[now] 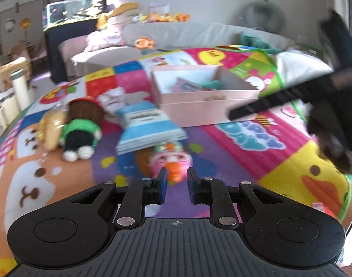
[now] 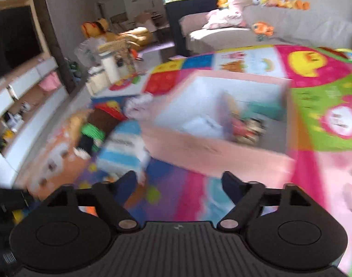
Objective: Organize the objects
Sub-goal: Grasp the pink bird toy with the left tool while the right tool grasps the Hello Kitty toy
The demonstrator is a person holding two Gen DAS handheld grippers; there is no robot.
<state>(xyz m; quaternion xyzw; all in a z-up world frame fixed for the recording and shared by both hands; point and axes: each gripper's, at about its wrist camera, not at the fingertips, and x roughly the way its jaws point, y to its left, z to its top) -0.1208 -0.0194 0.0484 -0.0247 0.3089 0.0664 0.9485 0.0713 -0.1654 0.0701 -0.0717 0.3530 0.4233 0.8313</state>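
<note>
A pink open box [image 1: 206, 101] stands on the colourful play mat and holds several small items; it also shows in the right wrist view [image 2: 222, 124], blurred. A blue-and-white striped packet [image 1: 148, 127] lies on the mat left of the box, also in the right wrist view [image 2: 125, 147]. A pink toy with an orange beak [image 1: 171, 161] lies just ahead of my left gripper [image 1: 177, 180], which is open and empty. A green-and-black plush doll [image 1: 81, 133] lies further left. My right gripper [image 2: 179, 182] is wide open and empty above the mat, near the box's front.
The play mat [image 1: 256, 143] covers the floor. A grey sofa [image 1: 199, 34] with toys stands behind it. A fish tank [image 1: 72, 11] is at the back left. A TV cabinet [image 2: 25, 87] runs along the left. The other gripper's black finger [image 1: 280, 103] crosses the right side.
</note>
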